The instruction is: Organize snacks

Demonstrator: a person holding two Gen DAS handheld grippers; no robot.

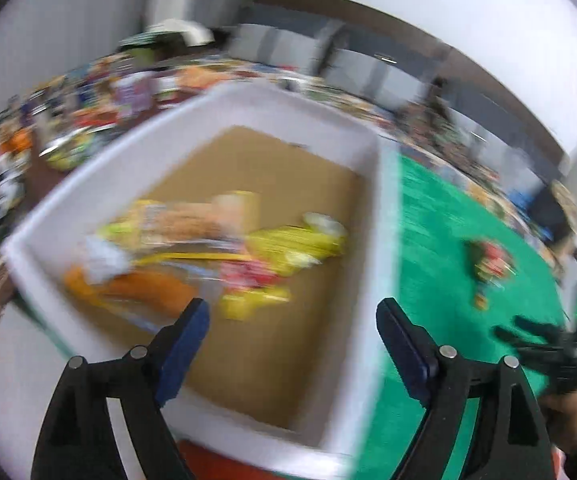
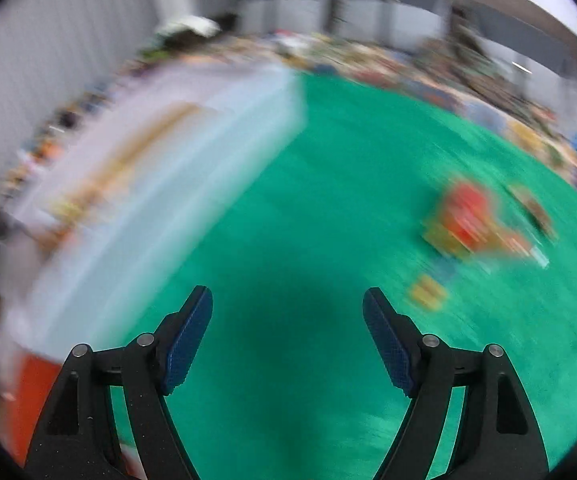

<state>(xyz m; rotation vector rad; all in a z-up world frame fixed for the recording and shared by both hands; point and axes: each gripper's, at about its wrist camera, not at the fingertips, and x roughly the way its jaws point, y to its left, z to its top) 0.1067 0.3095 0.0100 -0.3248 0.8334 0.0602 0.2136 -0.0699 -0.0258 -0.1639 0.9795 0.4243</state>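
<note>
The white box [image 1: 372,264] has matt, smooth walls that look like foam or painted board, and its floor [image 1: 280,344] looks like plain brown cardboard. The snack packets [image 1: 224,248] inside it seem to be glossy plastic film, though blur hides detail. The green table cover [image 2: 328,200] looks like matt cloth with a slightly rough nap. The right gripper [image 2: 287,308] has matt black, grainy plastic arms, blue ribbed pads [image 2: 186,344] and shiny metal pins [image 2: 430,340].
</note>
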